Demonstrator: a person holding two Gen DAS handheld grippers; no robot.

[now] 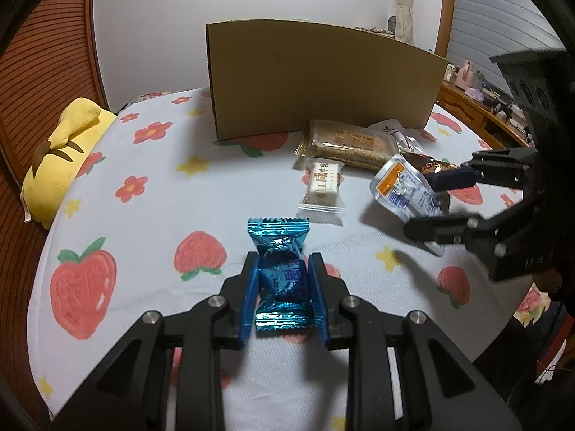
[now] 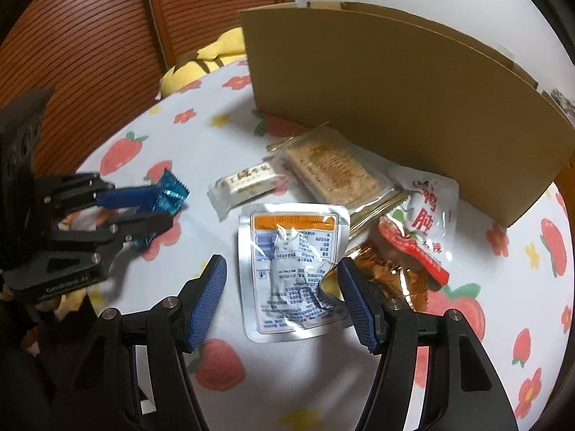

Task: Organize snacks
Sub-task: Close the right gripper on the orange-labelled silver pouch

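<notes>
My left gripper (image 1: 284, 273) is shut on a shiny blue candy wrapper (image 1: 282, 269), just above the strawberry-print cloth; it also shows in the right wrist view (image 2: 169, 194). My right gripper (image 2: 282, 287) is open, its pads on either side of a silver pouch with an orange label (image 2: 291, 269) lying on the cloth; the pouch also shows in the left wrist view (image 1: 406, 186). Beyond lie a white nougat bar (image 2: 248, 183), a cracker pack (image 2: 334, 172), a white-and-red pouch (image 2: 431, 208) and a brown glossy snack (image 2: 388, 269). A cardboard box (image 2: 395, 89) stands behind them.
A yellow plush toy (image 1: 61, 158) lies at the far left edge of the cloth (image 1: 143, 215). Brown slatted doors stand behind on the left. A wooden desk with small items (image 1: 478, 97) is at the far right.
</notes>
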